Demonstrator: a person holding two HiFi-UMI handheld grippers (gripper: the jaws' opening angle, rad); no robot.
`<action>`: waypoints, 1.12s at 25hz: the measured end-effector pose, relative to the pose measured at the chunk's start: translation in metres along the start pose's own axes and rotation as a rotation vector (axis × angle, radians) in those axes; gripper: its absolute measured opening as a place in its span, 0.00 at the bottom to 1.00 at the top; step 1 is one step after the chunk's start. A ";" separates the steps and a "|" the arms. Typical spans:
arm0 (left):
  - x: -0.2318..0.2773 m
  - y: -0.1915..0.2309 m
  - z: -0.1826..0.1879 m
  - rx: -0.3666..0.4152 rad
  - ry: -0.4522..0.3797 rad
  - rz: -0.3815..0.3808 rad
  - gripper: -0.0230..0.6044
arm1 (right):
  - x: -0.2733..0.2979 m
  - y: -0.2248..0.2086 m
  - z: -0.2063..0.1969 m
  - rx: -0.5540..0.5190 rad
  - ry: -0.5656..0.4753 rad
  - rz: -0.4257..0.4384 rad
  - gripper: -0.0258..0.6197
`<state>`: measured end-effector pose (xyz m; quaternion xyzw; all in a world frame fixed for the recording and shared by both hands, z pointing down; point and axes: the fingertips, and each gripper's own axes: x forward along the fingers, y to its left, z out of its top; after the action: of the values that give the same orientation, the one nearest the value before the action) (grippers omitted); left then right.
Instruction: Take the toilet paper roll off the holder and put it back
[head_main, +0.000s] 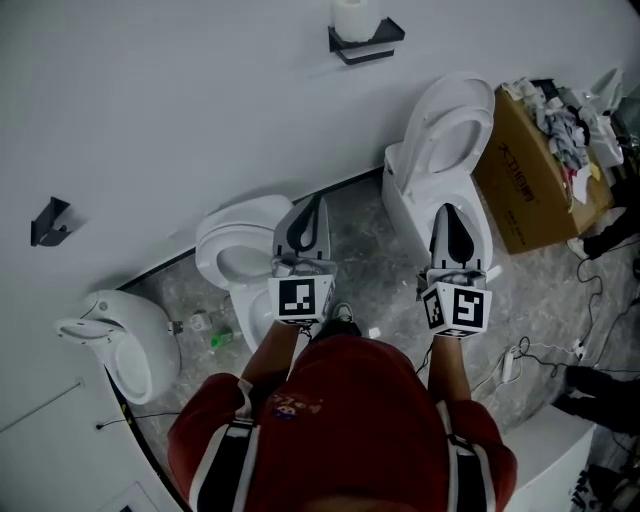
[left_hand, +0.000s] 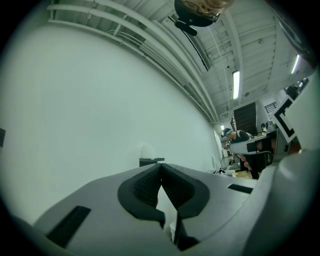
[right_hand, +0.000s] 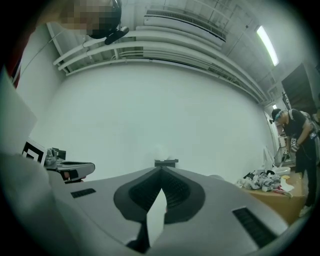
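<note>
**Q:** So where was the toilet paper roll (head_main: 352, 18) at that point? In anyone's grip?

**A:** Nope. It was standing upright on the black holder (head_main: 367, 40), which was fixed to the far white wall (head_main: 180, 110). It was well apart from both grippers and nothing was touching it.

**Q:** And the grippers themselves?

**A:** The person in the red top (head_main: 340, 420) held both out in front, side by side, pointing roughly level at that far wall. The left gripper (left_hand: 161, 166) was clenched, tips pressed together with nothing between them. Same for the right gripper (right_hand: 161, 171): jaws closed tip to tip and empty. Looking along either one, you could see the roll and holder far off, just past the tips.

**Q:** What else was around?

**A:** Two white toilets sat on the grey marbled floor (head_main: 350, 230) against the wall. The left toilet (head_main: 235, 250) was below the left gripper, and the right toilet (head_main: 440, 150), lid up, was past the right one. Further right, just beside that toilet, was a cardboard box (head_main: 525, 190) stuffed with rags.
</note>
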<state>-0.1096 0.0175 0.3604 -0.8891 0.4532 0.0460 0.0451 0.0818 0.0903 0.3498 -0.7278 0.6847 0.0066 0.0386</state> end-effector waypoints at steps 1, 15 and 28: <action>0.005 0.006 0.001 -0.008 -0.002 0.004 0.07 | 0.008 0.002 0.001 -0.002 -0.002 0.002 0.05; 0.051 0.080 0.005 0.047 -0.011 0.105 0.07 | 0.106 0.030 -0.002 0.016 -0.014 0.104 0.05; 0.172 0.099 0.005 0.069 -0.013 0.232 0.07 | 0.248 -0.025 0.000 0.061 -0.032 0.225 0.05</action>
<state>-0.0895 -0.1778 0.3304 -0.8282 0.5541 0.0409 0.0730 0.1226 -0.1551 0.3353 -0.6446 0.7612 0.0017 0.0707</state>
